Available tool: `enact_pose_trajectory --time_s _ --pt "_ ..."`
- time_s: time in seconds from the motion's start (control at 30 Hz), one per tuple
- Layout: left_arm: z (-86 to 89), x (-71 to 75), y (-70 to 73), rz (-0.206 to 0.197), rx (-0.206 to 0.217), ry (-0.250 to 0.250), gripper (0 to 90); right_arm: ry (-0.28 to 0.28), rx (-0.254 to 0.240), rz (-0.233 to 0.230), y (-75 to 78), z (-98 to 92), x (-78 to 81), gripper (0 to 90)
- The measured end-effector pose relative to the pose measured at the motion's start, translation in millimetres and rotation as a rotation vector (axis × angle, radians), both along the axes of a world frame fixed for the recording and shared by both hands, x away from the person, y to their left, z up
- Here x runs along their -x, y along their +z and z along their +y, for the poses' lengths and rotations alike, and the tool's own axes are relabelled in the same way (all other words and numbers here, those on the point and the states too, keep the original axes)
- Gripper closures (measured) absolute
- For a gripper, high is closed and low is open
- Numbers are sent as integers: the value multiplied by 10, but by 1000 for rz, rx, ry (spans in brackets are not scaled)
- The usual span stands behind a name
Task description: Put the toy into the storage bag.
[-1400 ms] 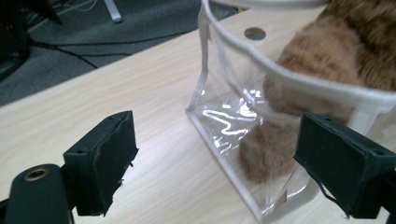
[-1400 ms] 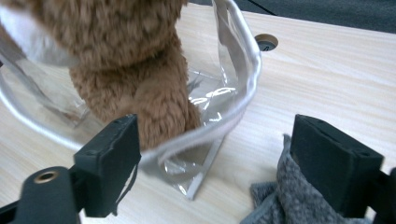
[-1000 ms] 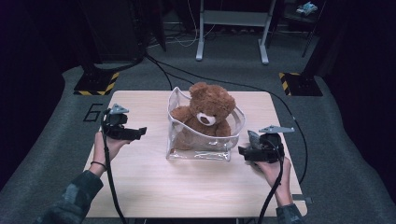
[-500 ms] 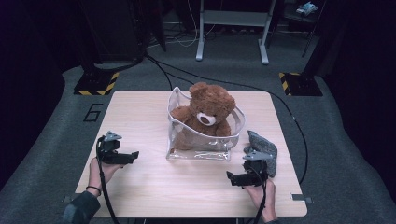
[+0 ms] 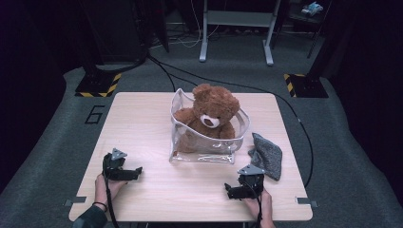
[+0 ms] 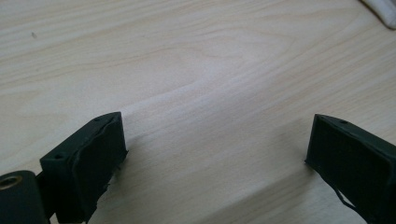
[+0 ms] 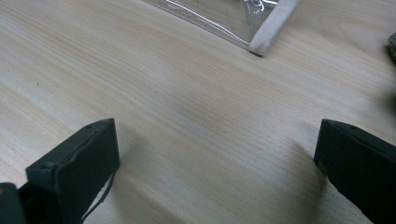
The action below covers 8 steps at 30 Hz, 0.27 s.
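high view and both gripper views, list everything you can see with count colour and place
teddy bear: 1, brown with a pale muzzle, sitting in the bag at the table's middle
bag: 1, clear plastic with pale trim, middle of the table, open at the top
cloth: 1, dark grey, on the table right of the bag
table: 1, light wood, centre of the room
floor: grey carpet, a 6 marked left of the table
floor plates: 2, black with yellow-black stripes, beyond the table's far corners
cables: several, black, across the floor behind the table
left gripper: 1, black, near left of the table, jaws wide open, nothing between
right gripper: 1, black, near right, jaws wide open, nothing between
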<state>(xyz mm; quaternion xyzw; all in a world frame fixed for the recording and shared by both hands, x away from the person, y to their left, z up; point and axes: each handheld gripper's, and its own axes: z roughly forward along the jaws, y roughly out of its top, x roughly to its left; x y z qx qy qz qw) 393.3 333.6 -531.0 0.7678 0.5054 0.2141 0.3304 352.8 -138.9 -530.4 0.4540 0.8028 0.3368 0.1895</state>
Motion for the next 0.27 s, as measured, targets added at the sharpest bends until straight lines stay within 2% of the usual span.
enact_pose_trajectory --time_s 0.03,0.13,0.27 --pt "-8 6 -8 -9 1 10 32 -6 -6 0 -1 6 1 0" --pt "-2 9 -1 3 1 1 32 -1 1 2 0 2 2 0" --pt "-13 7 -7 -6 -1 13 32 -7 0 -1 -2 7 2 0"
